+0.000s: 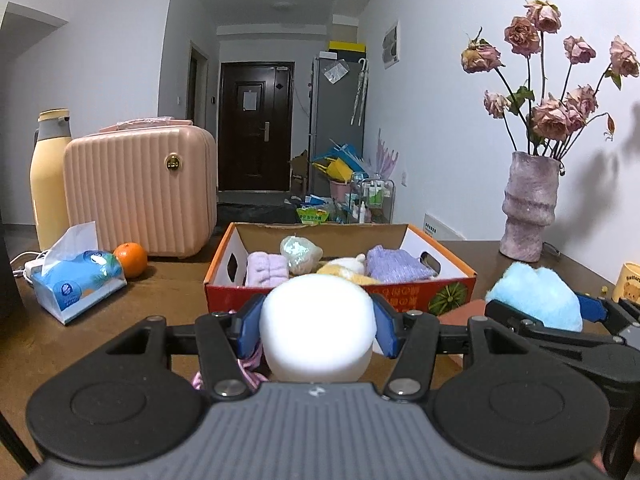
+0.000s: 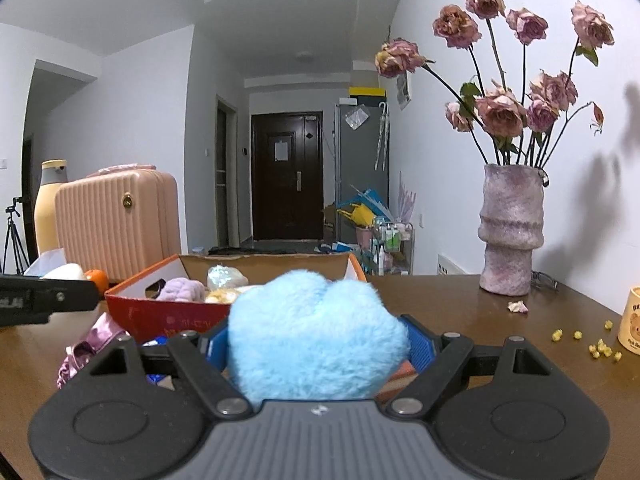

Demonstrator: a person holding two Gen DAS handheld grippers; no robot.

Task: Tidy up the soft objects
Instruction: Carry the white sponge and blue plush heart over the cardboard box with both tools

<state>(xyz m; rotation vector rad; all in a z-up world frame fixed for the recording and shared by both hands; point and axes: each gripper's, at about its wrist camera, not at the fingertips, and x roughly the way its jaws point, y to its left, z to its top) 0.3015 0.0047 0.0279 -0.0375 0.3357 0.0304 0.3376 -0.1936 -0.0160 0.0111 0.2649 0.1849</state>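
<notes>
My left gripper [image 1: 318, 326] is shut on a white soft ball [image 1: 318, 326], held just in front of the red cardboard box [image 1: 340, 294]. The box holds several soft items: a lilac towel [image 1: 266, 268], a purple knit [image 1: 396, 266], a yellow-and-white plush [image 1: 346, 268] and a pale wrapped bundle [image 1: 300, 254]. My right gripper [image 2: 316, 344] is shut on a fluffy light-blue plush [image 2: 316, 332], to the right of the box [image 2: 176, 312]; from the left wrist that plush [image 1: 536, 296] shows at the right. A pink satin cloth [image 2: 86, 346] lies on the table beside the box.
A tissue pack [image 1: 76, 282], an orange [image 1: 130, 259], a pink case [image 1: 140, 192] and a yellow bottle [image 1: 50, 180] stand at the left. A vase of dried roses [image 2: 512, 232], a bear mug [image 2: 632, 320] and yellow crumbs [image 2: 600, 346] are on the right of the wooden table [image 2: 460, 304].
</notes>
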